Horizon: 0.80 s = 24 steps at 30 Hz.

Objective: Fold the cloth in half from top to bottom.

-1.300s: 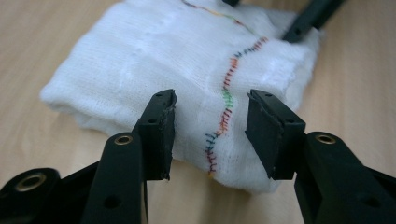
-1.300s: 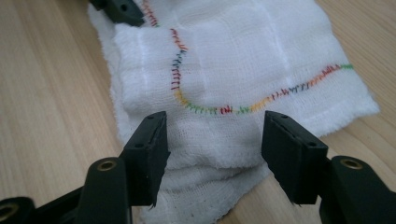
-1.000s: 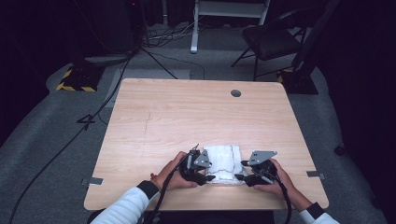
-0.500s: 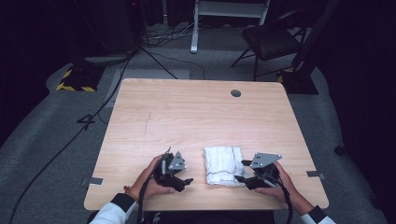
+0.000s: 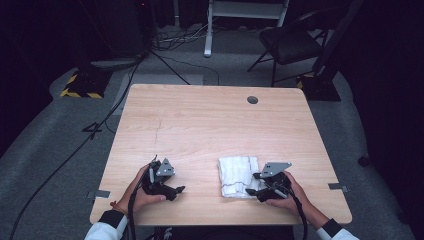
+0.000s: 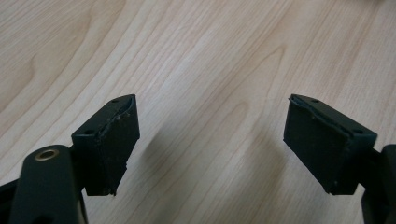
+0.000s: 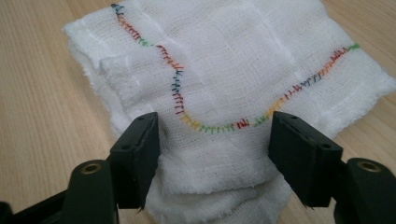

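A white cloth (image 5: 238,177) lies folded on the table (image 5: 210,125), near the edge closest to the person. It is soft and very light, made of thin, loosely woven layers with a wavy line of colored stitches (image 7: 219,126) along one hem. It would bend and droop as soon as it is lifted, and the layers could slide apart. It will not break, but a pinch on the top layer alone would probably pull the fold open.

The right hand-held gripper (image 5: 256,184) sits just beside the cloth, at the cloth's right side. In the right gripper view its two black jaws stand wide apart, low over the near edge of the cloth, one on each side of the stitched hem. They do not squeeze it.

The left hand-held gripper (image 5: 172,191) is well apart from the cloth, off to the cloth's left. Its jaws have just been opening, and the left gripper view has bare wood between them.

A good place to grab looks like a thick edge or corner, where all the layers stack up, so the whole bundle comes along together.
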Motion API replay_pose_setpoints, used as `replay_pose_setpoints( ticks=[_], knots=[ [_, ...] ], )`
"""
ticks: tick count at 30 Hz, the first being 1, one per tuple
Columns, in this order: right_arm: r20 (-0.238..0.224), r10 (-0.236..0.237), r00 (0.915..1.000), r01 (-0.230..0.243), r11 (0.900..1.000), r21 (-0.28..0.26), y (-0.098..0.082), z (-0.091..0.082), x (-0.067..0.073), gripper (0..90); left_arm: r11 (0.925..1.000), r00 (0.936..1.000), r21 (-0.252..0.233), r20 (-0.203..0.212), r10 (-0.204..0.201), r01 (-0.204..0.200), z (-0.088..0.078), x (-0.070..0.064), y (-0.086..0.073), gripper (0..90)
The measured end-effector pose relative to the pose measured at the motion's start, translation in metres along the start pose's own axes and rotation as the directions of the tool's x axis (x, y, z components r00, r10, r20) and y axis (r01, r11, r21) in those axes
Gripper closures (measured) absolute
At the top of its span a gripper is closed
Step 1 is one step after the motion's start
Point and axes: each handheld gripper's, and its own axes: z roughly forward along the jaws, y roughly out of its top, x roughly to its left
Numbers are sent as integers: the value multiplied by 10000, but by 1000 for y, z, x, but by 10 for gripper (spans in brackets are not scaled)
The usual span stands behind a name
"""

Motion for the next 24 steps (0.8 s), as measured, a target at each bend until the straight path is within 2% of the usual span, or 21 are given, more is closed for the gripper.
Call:
replay_pose_setpoints(
  ticks=[7, 14, 24],
  knots=[
    [264, 326, 9991, -324, 9994, -93, 8, 8, -20, 361, 9999, 9999, -85, -56, -103, 102, 0, 6, -2, 186],
    [527, 589, 9969, -582, 9982, -140, 20, 20, -44, 366, 9998, 9999, 181, -86, -79, 80, 5, 10, -5, 184],
    [600, 749, 9954, -739, 9971, -198, 40, 38, -75, 368, 9994, 9999, -320, -62, -132, 130, 7, 10, -12, 160]
  ],
)
